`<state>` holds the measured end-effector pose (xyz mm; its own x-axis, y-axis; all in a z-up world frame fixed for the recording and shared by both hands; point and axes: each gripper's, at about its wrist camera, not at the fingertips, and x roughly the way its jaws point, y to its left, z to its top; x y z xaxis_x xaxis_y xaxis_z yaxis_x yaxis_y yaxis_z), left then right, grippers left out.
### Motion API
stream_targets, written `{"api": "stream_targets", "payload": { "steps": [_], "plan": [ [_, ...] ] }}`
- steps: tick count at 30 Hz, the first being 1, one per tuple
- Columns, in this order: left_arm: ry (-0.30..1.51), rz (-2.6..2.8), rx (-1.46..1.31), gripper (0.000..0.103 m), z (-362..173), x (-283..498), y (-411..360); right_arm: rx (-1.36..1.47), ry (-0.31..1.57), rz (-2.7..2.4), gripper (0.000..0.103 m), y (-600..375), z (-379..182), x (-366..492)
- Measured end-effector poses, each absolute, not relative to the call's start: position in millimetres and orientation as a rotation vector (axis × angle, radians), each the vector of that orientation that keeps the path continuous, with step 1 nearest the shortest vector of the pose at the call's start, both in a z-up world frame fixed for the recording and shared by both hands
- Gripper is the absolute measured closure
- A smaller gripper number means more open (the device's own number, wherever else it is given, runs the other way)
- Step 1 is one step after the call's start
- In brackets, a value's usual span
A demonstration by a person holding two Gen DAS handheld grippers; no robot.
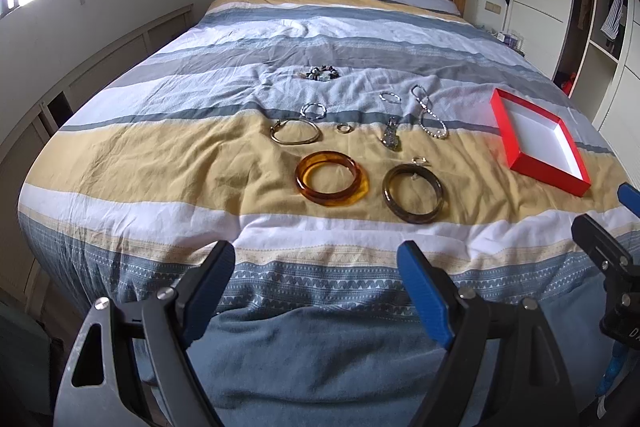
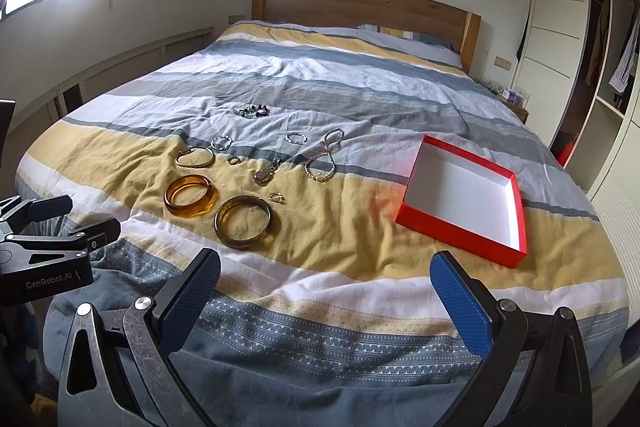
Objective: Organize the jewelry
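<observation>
We held both tongs, left (image 1: 316,291) and right (image 2: 324,297), spread, empty, at bed (image 1: 160,155) foot edge. Nothing boxed yet; next, amber bangle (image 1: 332,179) into red box (image 1: 520,155).

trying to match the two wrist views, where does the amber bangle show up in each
Left wrist: amber bangle lies just below centre, left of the dark bangle.
Right wrist: amber bangle lies left of centre, again left of the dark bangle.
Shared landmark: red box, on the right in both.
</observation>
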<state>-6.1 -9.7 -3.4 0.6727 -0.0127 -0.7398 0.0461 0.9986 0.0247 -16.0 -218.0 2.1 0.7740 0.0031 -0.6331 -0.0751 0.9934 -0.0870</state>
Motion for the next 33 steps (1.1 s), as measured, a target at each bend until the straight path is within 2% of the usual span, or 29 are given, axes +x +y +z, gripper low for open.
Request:
{"api": "stream_targets", "payload": {
  "steps": [33],
  "plan": [
    [0.859, -0.039, 0.076, 0.021, -14, -2, -22, -0.078, 0.675, 0.003, 0.001, -236, -4, -27]
  ]
}}
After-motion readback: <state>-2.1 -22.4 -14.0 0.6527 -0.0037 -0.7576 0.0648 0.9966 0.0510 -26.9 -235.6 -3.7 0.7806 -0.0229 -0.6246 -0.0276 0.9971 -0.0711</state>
